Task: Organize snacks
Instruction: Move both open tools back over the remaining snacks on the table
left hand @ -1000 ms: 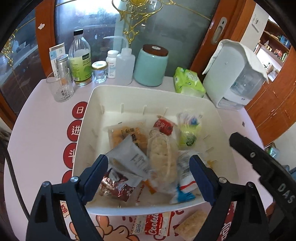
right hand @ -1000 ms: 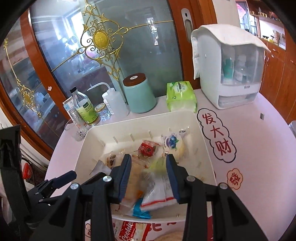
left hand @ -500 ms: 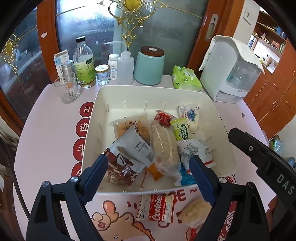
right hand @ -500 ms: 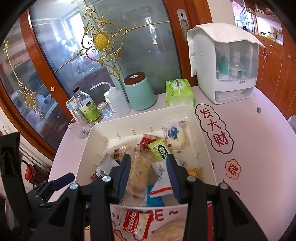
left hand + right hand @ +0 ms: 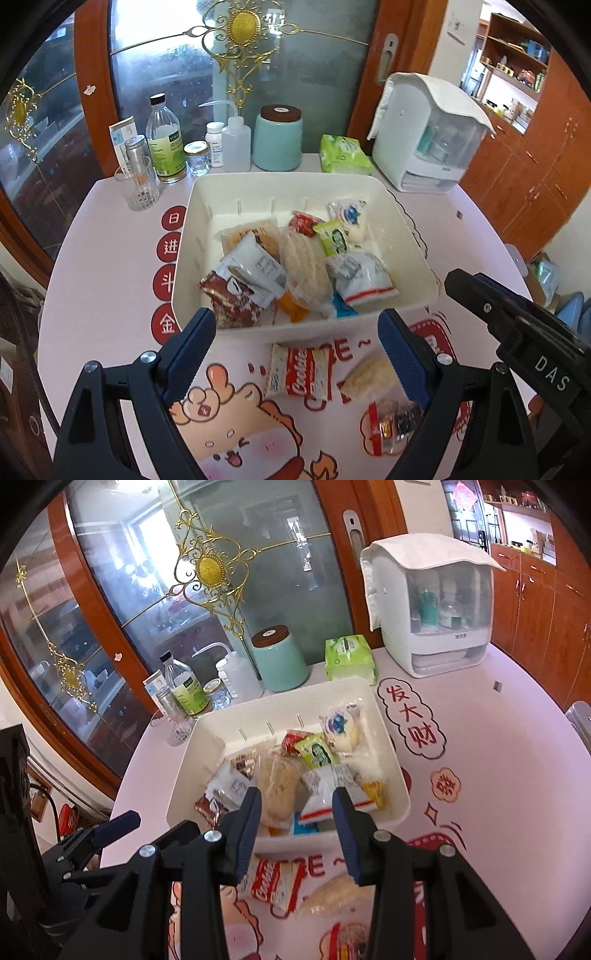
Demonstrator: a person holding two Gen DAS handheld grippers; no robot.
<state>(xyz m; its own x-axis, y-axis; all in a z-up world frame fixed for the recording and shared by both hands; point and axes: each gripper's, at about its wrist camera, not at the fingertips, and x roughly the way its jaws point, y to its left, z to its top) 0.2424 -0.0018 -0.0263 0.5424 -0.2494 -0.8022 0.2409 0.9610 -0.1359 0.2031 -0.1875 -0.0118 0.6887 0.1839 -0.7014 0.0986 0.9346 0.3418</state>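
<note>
- The cream bin (image 5: 413, 236) sits near the middle of the round pink table (image 5: 107, 266), its far rim close to the row of things along the table's far edge.
- Inside the bin lies a loose heap of wrapped snacks: a pale rice cracker pack (image 5: 304, 266) in the middle, a dark red packet (image 5: 232, 299) at the near left corner, a grey packet (image 5: 258, 269) overlapping it, a green packet (image 5: 334, 240) and a white bun with a blue print (image 5: 351, 221) toward the far right.
- Three snacks lie on the table outside the bin, just past its near rim: a red-and-white Cookies pack (image 5: 299, 373), a pale rice cracker (image 5: 373, 376) to its right, and a small clear packet with red trim (image 5: 391, 424) nearer the table's near edge.
- The left gripper (image 5: 297, 345) hangs above the near rim of the bin with its blue pads spread wide; nothing sits between them.
- The right gripper (image 5: 297, 823) hovers over the same near rim, its pads set much closer together yet apart, pinching nothing.
- Along the far edge stand a mint canister (image 5: 277, 138), a green tissue pack (image 5: 343, 155), a white storage box (image 5: 424, 144), bottles and a glass tumbler (image 5: 138, 188).
</note>
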